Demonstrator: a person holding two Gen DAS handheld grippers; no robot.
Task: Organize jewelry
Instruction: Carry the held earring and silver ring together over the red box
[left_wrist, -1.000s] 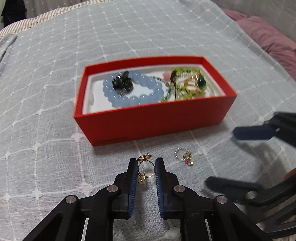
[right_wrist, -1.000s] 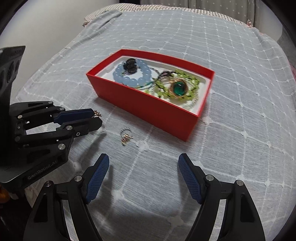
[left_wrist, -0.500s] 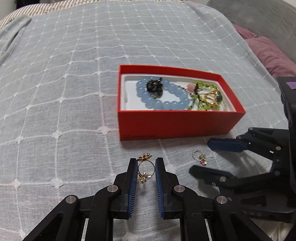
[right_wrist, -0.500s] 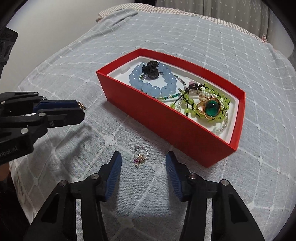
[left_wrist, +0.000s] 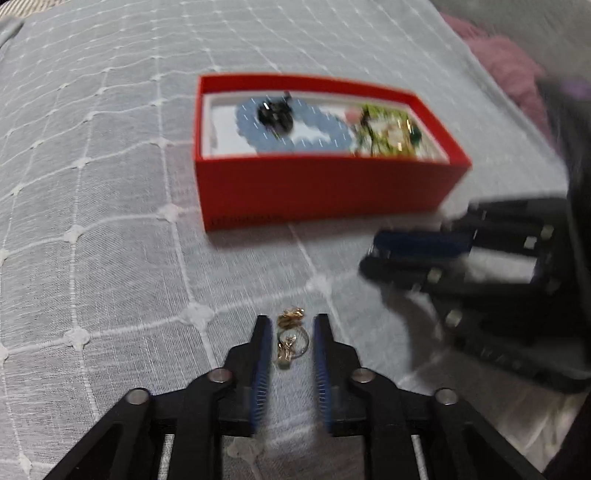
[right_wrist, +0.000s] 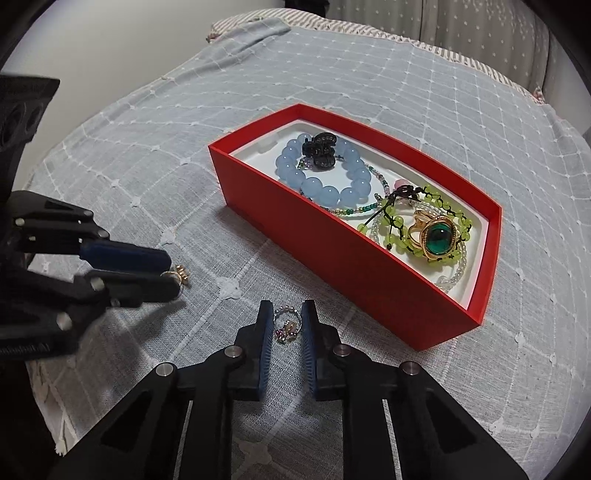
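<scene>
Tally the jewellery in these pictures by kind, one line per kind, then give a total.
Rings: 3, namely gold ring, beaded ring, green-stone ring
Bead bracelets: 2, namely blue bracelet, green bracelet
Hair clips: 1, namely black clip
Thin bead strands: tangled, cannot count
Total: 6

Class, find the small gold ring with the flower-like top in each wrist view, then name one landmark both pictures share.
Left wrist view: gold ring sits low and centre, between the left gripper's blue pads.
Right wrist view: the ring is at mid-left, at the tip of that gripper.
Shared landmark: the red box.
</scene>
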